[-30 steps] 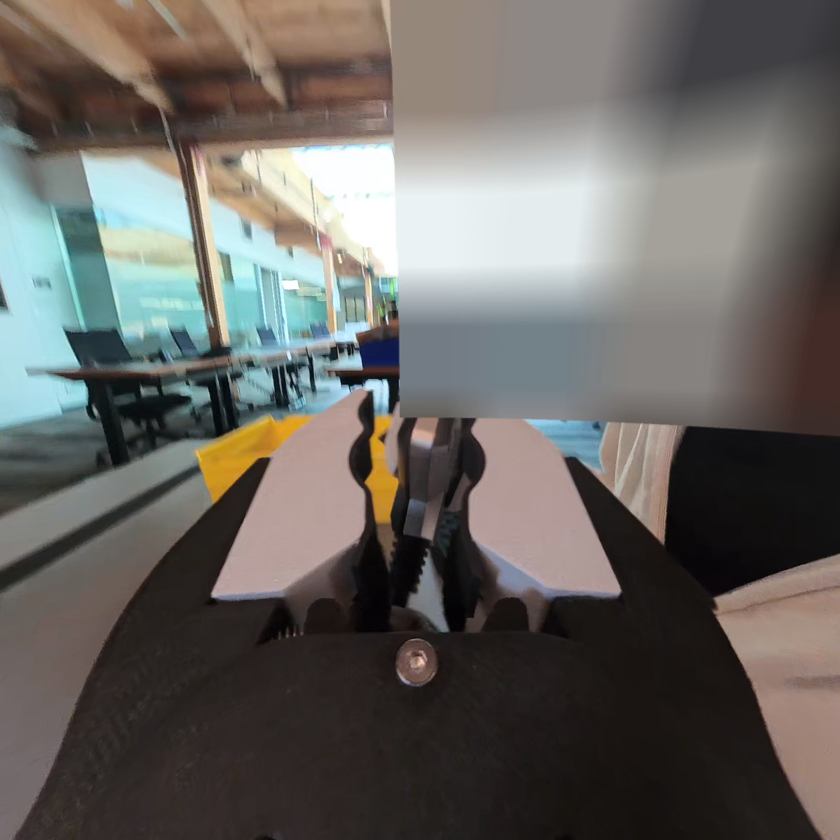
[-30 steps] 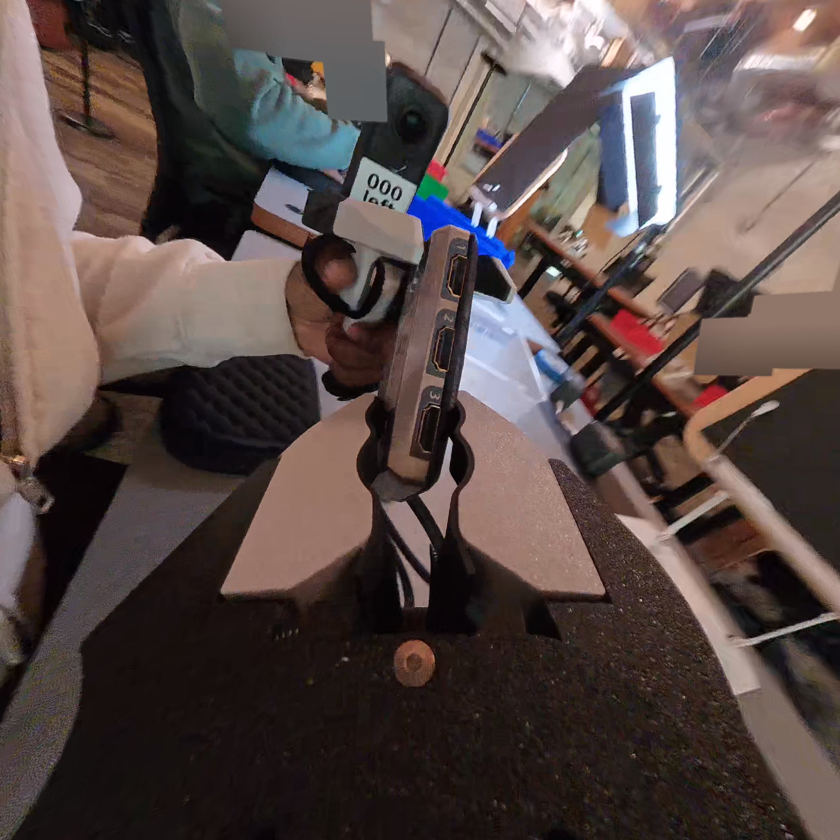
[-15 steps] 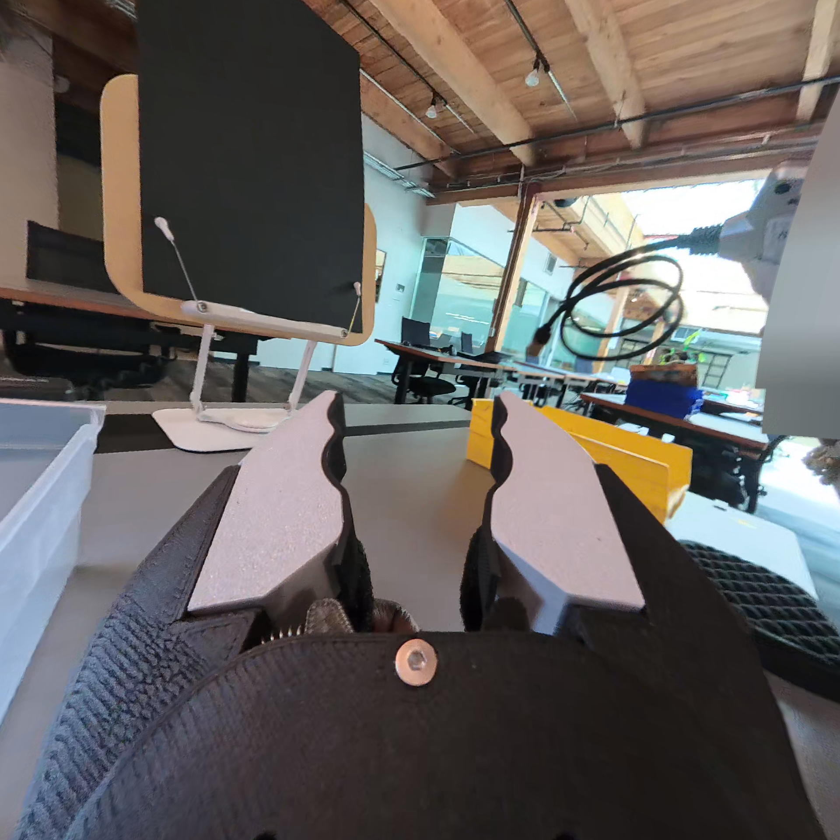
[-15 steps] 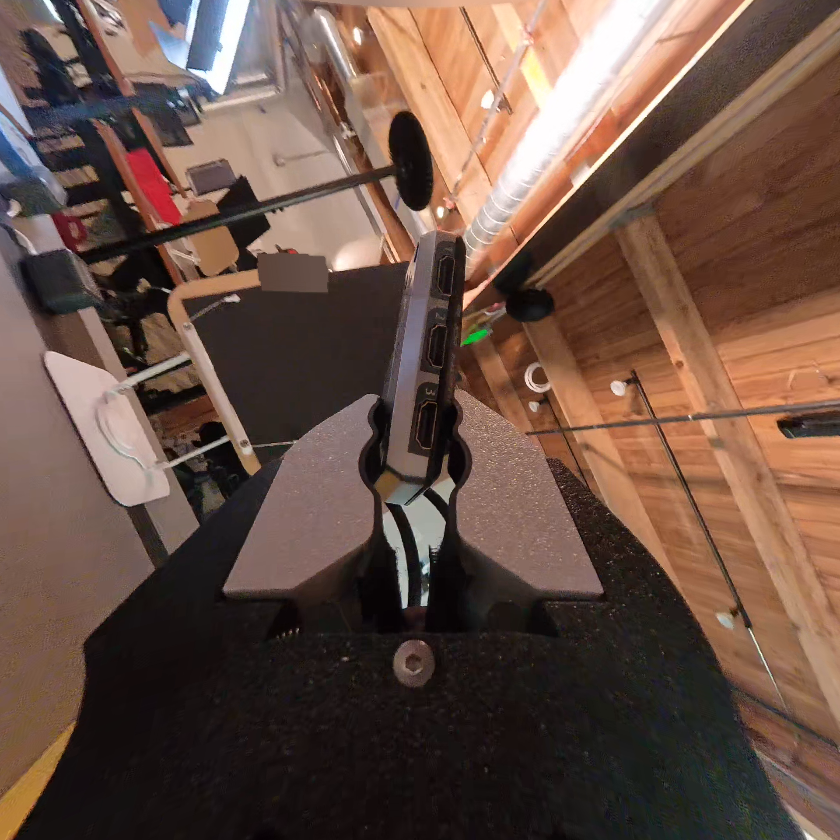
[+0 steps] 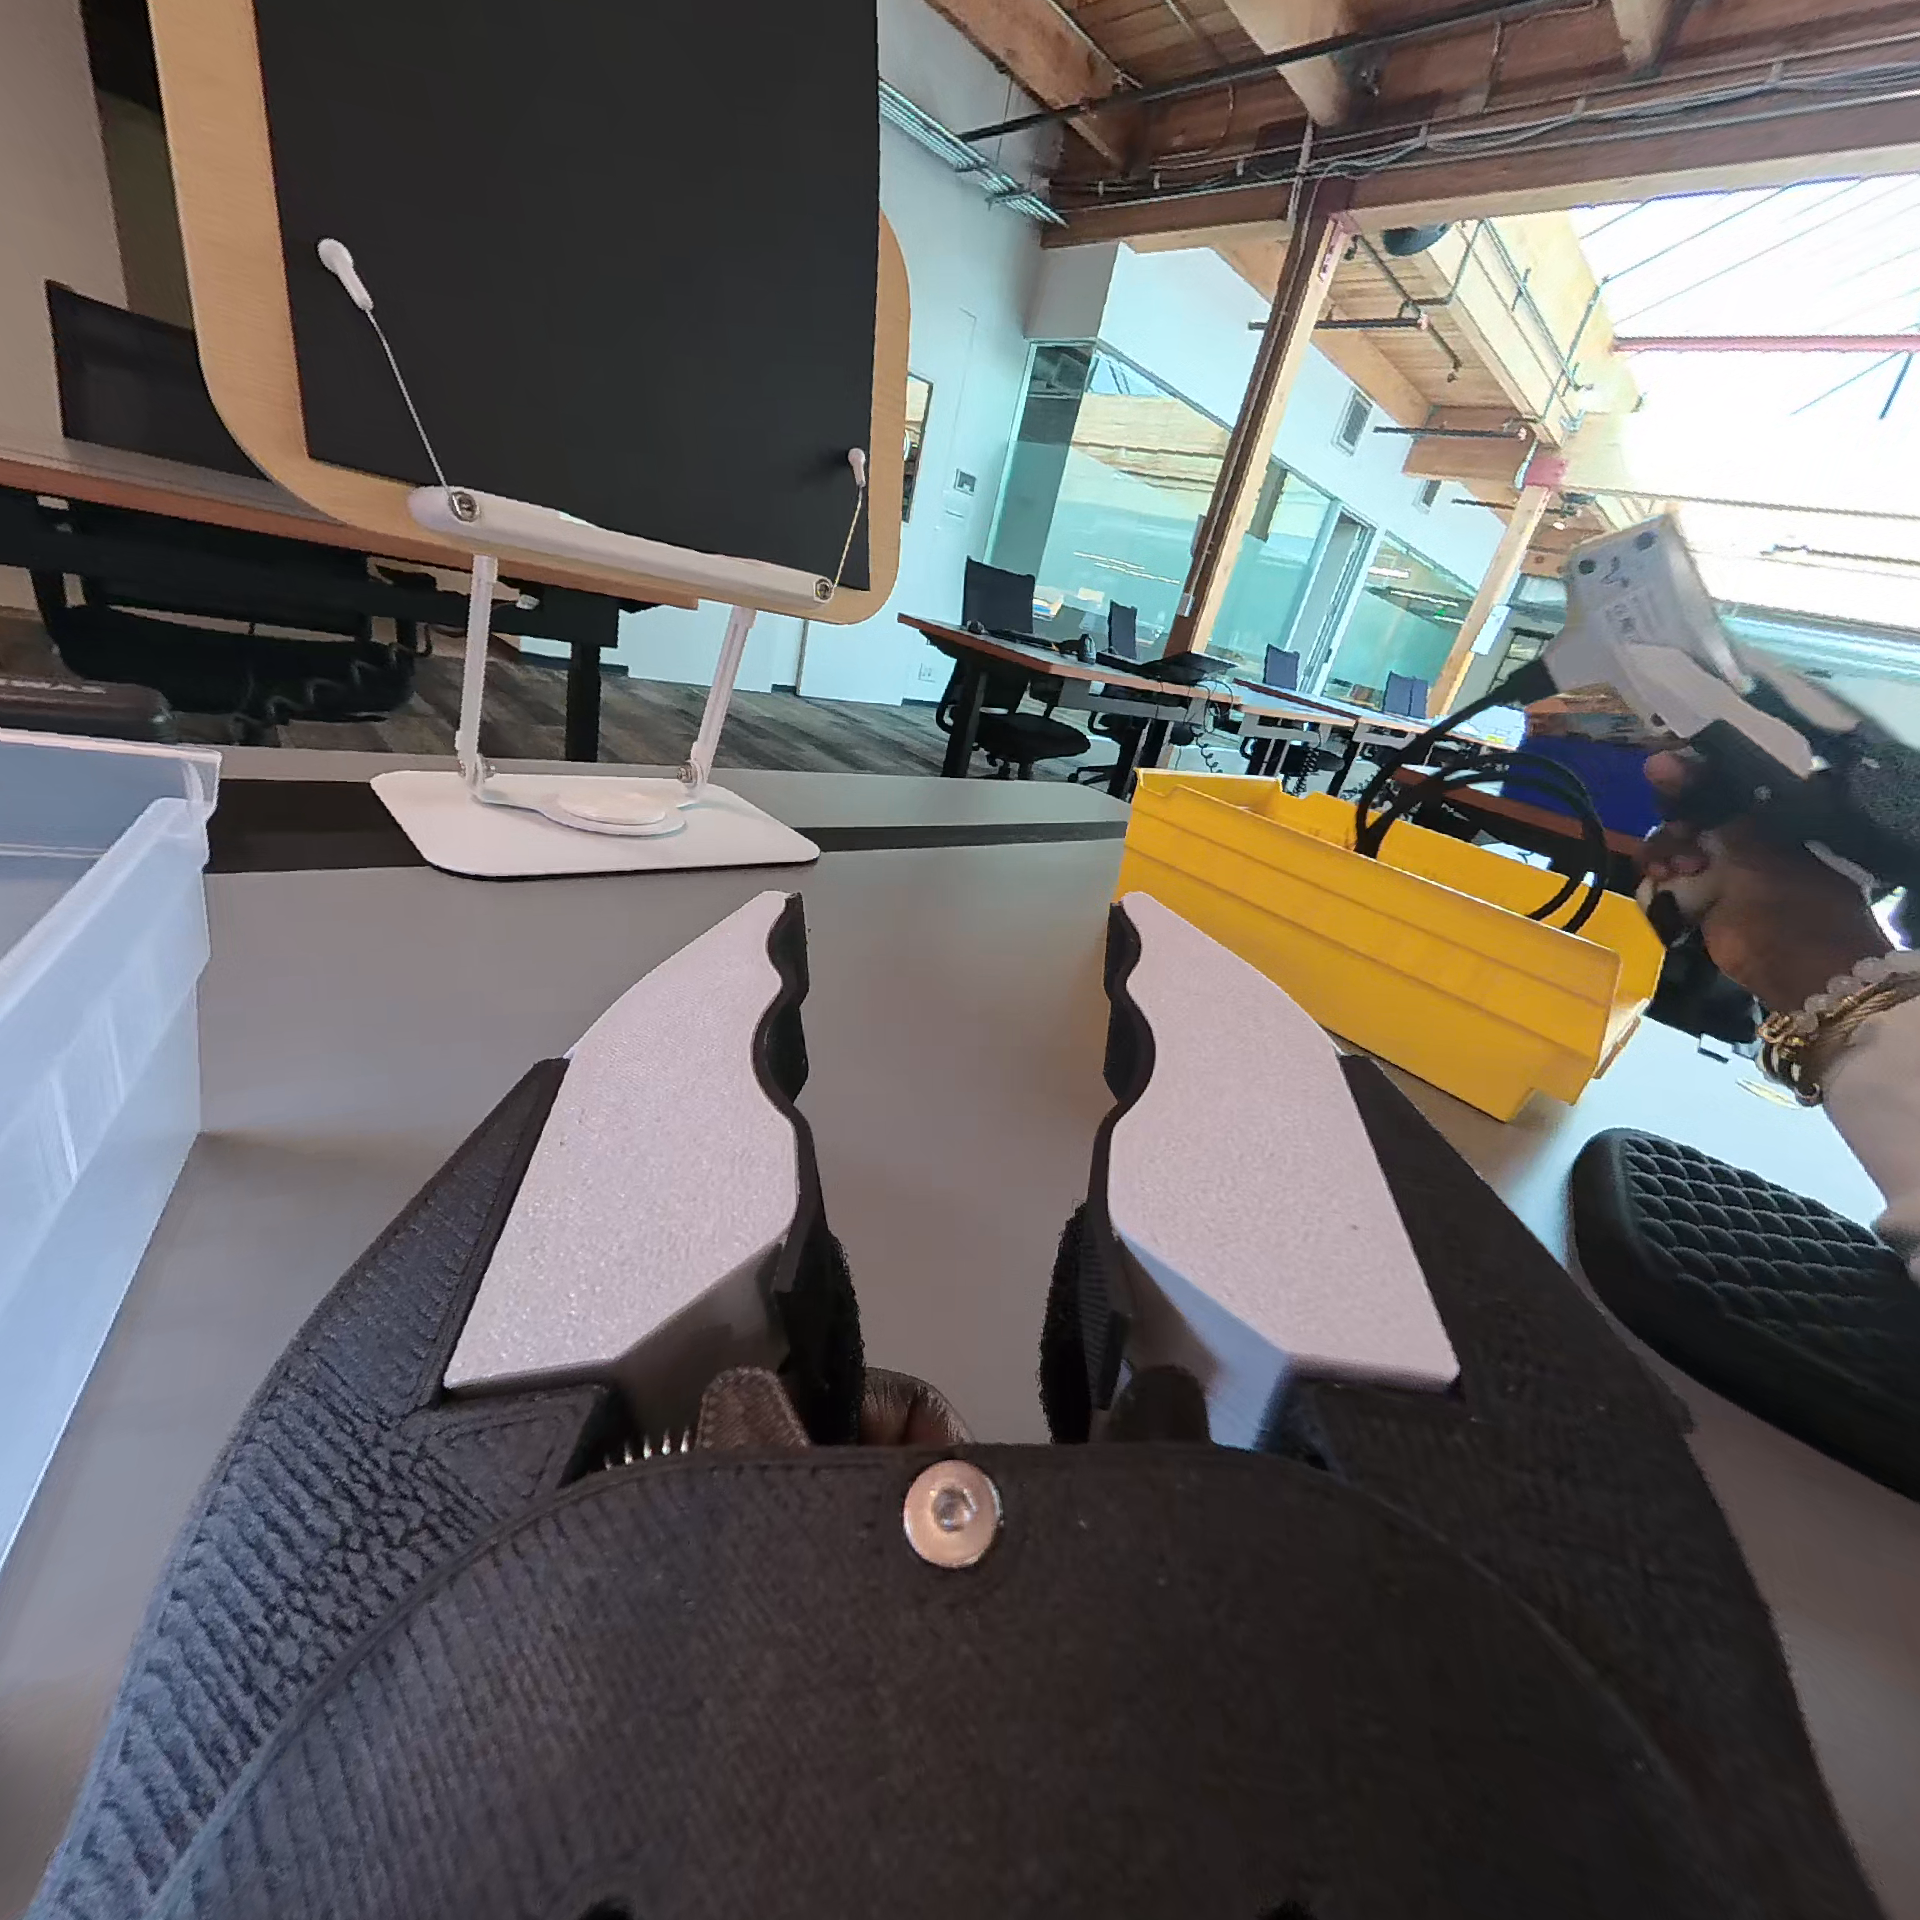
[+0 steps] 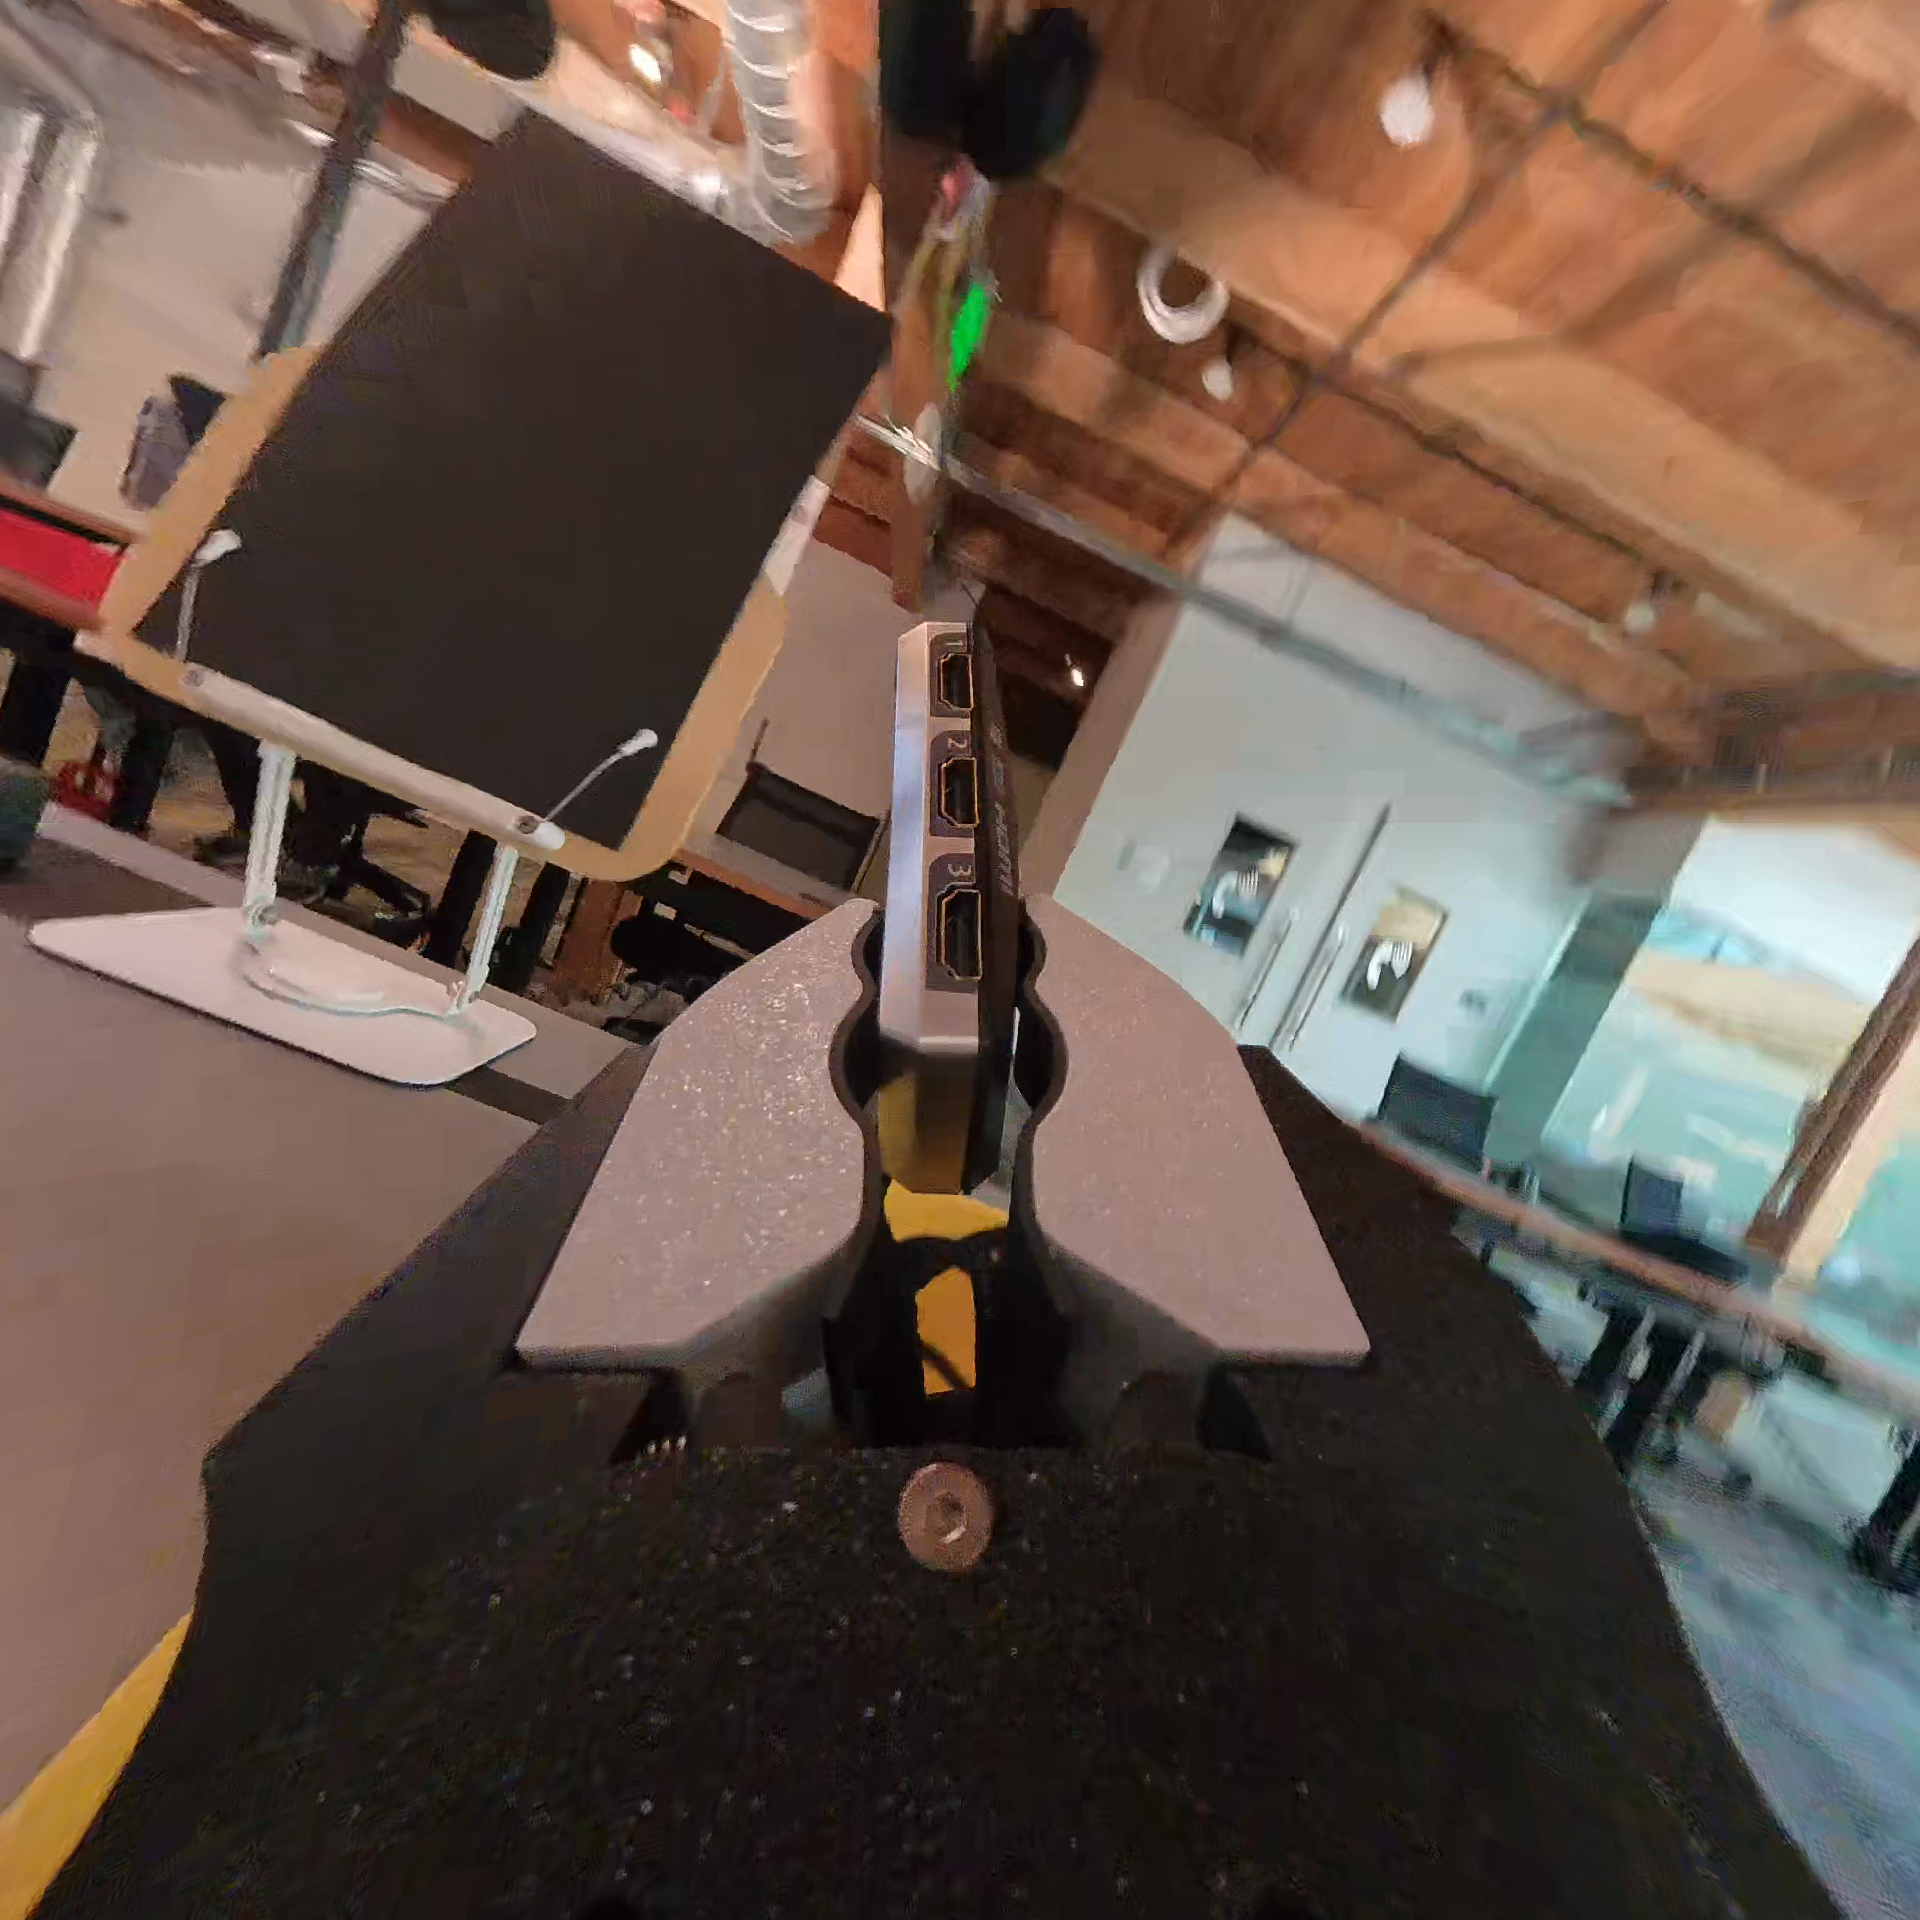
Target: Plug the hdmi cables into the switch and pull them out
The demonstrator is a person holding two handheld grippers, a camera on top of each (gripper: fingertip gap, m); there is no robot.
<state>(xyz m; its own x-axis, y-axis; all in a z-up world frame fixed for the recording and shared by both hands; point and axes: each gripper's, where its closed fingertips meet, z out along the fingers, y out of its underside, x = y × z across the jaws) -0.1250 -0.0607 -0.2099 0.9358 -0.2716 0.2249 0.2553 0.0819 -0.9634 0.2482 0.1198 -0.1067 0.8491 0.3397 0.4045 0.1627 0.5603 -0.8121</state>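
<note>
switch held, no cable in hand: between pull-out and next pick-up

item 1, left gripper [image 5: 951, 971]: jaws stood wide apart with nothing between them, low over the grey table [image 5: 520, 997].

item 2, right gripper [image 6: 951, 997]: jaws closed on the lower end of the hdmi switch [image 6: 948, 831], which stood upright and edge-on, raised off the table. three ports faced the camera in a column, all empty. a black looped cable [image 5: 1486, 831] hung from that gripper's far side, above the yellow bin [image 5: 1351, 935], as seen from the left wrist view.

item 3, surroundings: clear plastic tub [image 5: 94, 1039] at the near left; black mesh pad [image 5: 1745, 1247] at the near right; farther off, a black panel on a white stand [image 5: 582, 260].

item 4, judgement: no loose hdmi plug showed in either view. the step appeared to be fetching a cable. the next move called for finding a connector, closing the left jaws on it and lining it up squarely with an empty port.
</note>
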